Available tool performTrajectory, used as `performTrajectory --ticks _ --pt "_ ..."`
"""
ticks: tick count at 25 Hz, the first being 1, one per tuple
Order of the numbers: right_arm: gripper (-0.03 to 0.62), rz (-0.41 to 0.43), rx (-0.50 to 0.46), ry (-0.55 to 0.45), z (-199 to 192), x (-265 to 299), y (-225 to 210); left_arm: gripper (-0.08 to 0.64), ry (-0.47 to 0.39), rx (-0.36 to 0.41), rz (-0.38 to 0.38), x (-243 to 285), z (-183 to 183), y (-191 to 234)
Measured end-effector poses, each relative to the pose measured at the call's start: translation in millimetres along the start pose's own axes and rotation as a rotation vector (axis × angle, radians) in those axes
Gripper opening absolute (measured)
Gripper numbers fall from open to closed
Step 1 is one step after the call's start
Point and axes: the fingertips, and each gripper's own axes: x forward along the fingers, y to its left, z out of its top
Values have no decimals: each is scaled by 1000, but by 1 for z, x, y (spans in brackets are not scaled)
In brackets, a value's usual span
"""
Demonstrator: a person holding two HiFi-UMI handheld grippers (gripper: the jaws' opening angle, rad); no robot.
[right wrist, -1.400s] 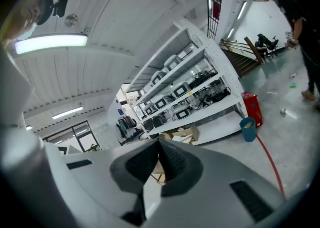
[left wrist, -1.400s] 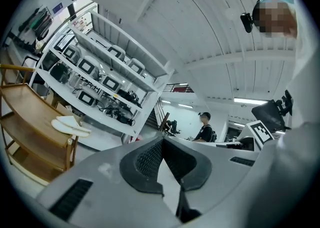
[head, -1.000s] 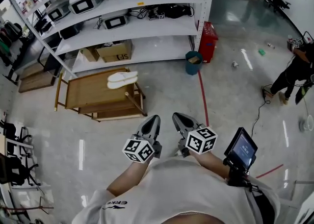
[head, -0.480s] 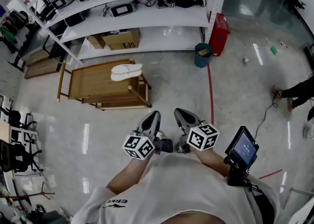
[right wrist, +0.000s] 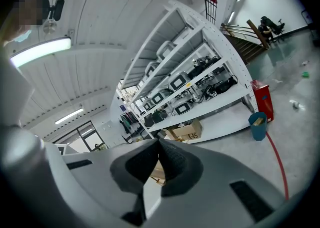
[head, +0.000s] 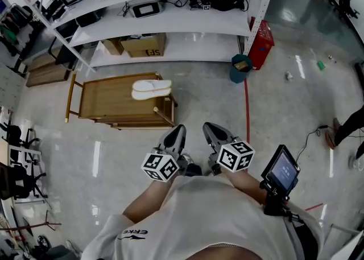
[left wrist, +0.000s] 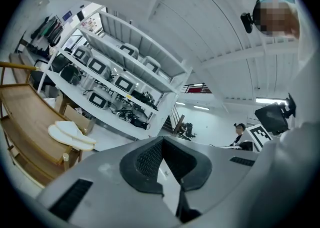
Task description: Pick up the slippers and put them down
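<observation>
Barely begun: slippers [head: 151, 89] lying paired on the wooden bench [head: 108, 105], well apart from left tongs [head: 176, 132] and right tongs [head: 210, 129], both closed on nothing; reaching, gripping, lifting and setting down all left. Shown from above in the head view and side-on in the left gripper view, but not made out behind the jaws in the right gripper view.

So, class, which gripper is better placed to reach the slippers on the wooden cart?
Left, probably: the left gripper is nearer the slippers than the right gripper; both are shut and empty.
</observation>
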Motion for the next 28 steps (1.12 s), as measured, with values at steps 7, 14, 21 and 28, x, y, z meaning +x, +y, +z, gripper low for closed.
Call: performTrajectory --ticks 7,14,21,28 --pt "5 10 -21 27 17 58 6 3 -27 -19 26 13 32 47" --pt "5 15 -36 61 19 112 17 3 -46 -38 58 11 54 98" --pt "5 23 -45 122 11 150 24 3 -63 -69 112 1 64 136" --pt "5 66 -65 163 25 195 20 3 -98 -82 183 12 80 167"
